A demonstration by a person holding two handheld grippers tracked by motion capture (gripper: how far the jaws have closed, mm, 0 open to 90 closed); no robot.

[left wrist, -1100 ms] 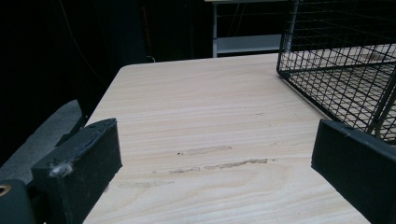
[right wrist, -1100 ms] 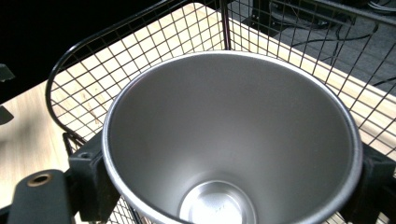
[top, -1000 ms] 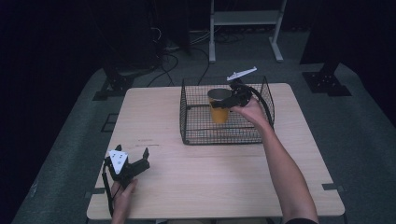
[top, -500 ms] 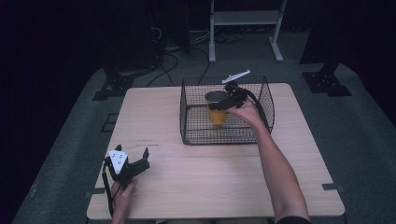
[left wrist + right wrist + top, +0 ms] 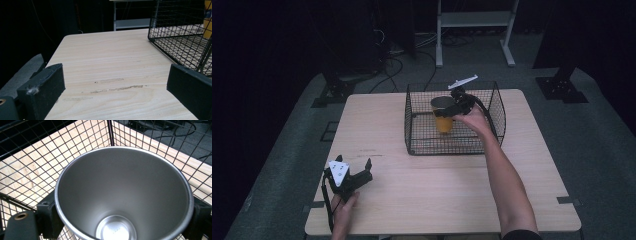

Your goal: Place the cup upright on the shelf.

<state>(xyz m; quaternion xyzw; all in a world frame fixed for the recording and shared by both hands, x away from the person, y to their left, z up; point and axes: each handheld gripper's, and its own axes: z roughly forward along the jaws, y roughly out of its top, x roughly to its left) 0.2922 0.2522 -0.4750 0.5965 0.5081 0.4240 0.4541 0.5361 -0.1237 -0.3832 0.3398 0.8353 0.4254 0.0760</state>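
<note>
Right gripper (image 5: 451, 107) clamped on cup (image 5: 443, 116) just under rim, jaws pressing opposite sides; cup upright inside basket (image 5: 498, 107), upper centre of frame. Steel lining, yellow outside: likely rigid, light, empty, smooth and prone to slip. Best held below rim lip. Left gripper (image 5: 354, 176) wide open, holding nothing, lower left on bench (image 5: 377, 120).

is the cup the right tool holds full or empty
Empty. The right gripper view looks straight into the cup and shows bare metal walls down to its shiny bottom. The right tool grips it over the wire basket.
</note>
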